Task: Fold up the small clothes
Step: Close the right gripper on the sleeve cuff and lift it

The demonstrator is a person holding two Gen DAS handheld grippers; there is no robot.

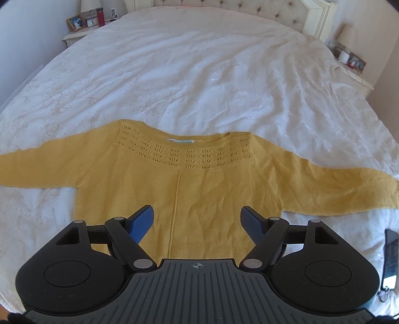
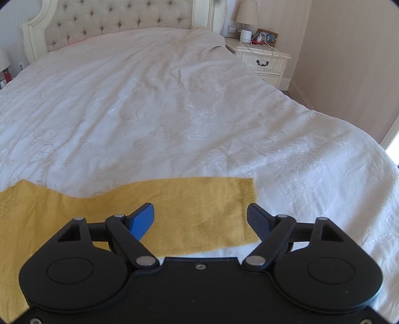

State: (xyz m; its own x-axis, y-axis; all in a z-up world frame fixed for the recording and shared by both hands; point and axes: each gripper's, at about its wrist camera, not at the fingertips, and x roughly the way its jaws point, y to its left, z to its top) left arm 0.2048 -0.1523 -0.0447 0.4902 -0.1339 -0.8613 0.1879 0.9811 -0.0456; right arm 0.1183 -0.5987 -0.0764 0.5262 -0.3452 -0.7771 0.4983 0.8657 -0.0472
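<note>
A mustard-yellow knit sweater [image 1: 199, 184] lies flat on the white bed, neck away from me, both sleeves spread out sideways. My left gripper [image 1: 197, 219] is open and empty, above the sweater's lower body near its centre seam. My right gripper [image 2: 200, 216] is open and empty, above the end of the sweater's right sleeve [image 2: 194, 211], whose cuff [image 2: 249, 206] lies between the fingertips and the right finger. I cannot tell whether either gripper touches the cloth.
The white embroidered bedspread [image 1: 199, 74] covers the bed up to a tufted headboard [image 2: 112, 22]. Nightstands with lamps and small items stand at both sides [image 2: 261, 54] [image 1: 84, 25]. A dark phone-like object [image 1: 390, 256] lies at the bed's near right edge.
</note>
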